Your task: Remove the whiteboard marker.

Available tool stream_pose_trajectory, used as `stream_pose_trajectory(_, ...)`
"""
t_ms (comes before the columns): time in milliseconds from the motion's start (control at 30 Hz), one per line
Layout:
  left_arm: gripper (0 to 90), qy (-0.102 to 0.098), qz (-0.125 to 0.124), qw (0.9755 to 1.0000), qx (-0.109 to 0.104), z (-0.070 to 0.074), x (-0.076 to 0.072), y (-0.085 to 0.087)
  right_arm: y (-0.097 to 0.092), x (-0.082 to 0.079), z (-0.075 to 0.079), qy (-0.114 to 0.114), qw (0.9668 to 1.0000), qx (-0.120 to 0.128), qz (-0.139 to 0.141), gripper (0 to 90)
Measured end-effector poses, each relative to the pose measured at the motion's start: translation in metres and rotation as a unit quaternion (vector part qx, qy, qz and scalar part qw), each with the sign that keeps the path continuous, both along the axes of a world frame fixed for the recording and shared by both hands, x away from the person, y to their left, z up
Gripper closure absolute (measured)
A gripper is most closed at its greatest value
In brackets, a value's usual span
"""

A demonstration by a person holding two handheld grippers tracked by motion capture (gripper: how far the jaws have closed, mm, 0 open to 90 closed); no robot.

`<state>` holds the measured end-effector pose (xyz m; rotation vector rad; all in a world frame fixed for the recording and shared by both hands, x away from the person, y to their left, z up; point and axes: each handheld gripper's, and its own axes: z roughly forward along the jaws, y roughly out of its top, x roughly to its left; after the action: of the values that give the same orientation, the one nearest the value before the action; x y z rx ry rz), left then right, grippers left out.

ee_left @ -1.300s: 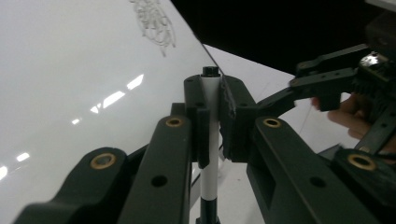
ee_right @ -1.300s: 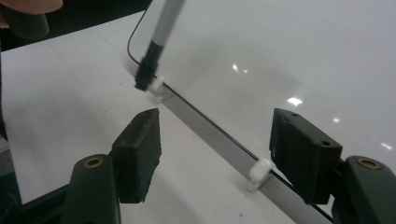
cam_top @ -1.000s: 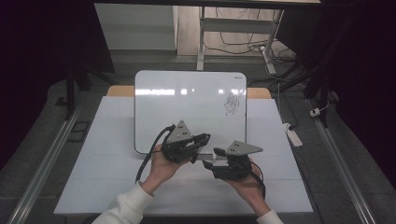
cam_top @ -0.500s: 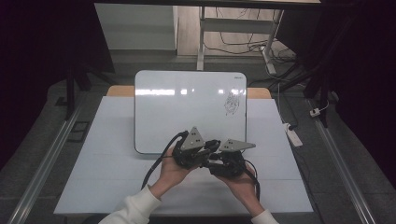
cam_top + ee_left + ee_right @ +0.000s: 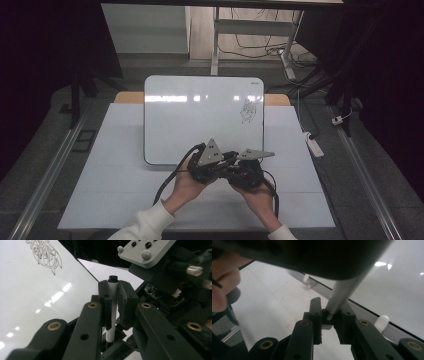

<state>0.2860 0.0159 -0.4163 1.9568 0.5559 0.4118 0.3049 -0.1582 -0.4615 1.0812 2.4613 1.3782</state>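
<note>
A white table [image 5: 125, 200] carries a glossy rectangular whiteboard [image 5: 200, 115] at frame centre. Just below it, the left gripper [image 5: 113, 301] clamps a slim white marker pen [image 5: 112, 312], while the right gripper [image 5: 329, 312] has just closed on that pen's lower end.

High view looks forward-down over desk [image 5: 125, 200]; both gripper views sit close-up, sharing the whiteboard [image 5: 200, 120] with it.

A white marker [image 5: 111, 315] with what looks like a black cap, before a white whiteboard [image 5: 200, 115] scribbled black.
</note>
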Motion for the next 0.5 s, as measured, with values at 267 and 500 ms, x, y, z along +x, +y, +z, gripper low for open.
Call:
stream_pose_trajectory(267,45.2,0.015,0.011,0.999,-0.04,0.011,-0.006,0.039,-0.009,-0.003,0.007,-0.043,0.999,0.004,-0.009,77.7)
stream_pose_trajectory(500,37.4,0.056,0.057,0.9968,-0.004,-0.012,-0.024,0.104,-0.029,-0.003,0.017,-0.093,0.9948,0.033,-0.023,77.7)
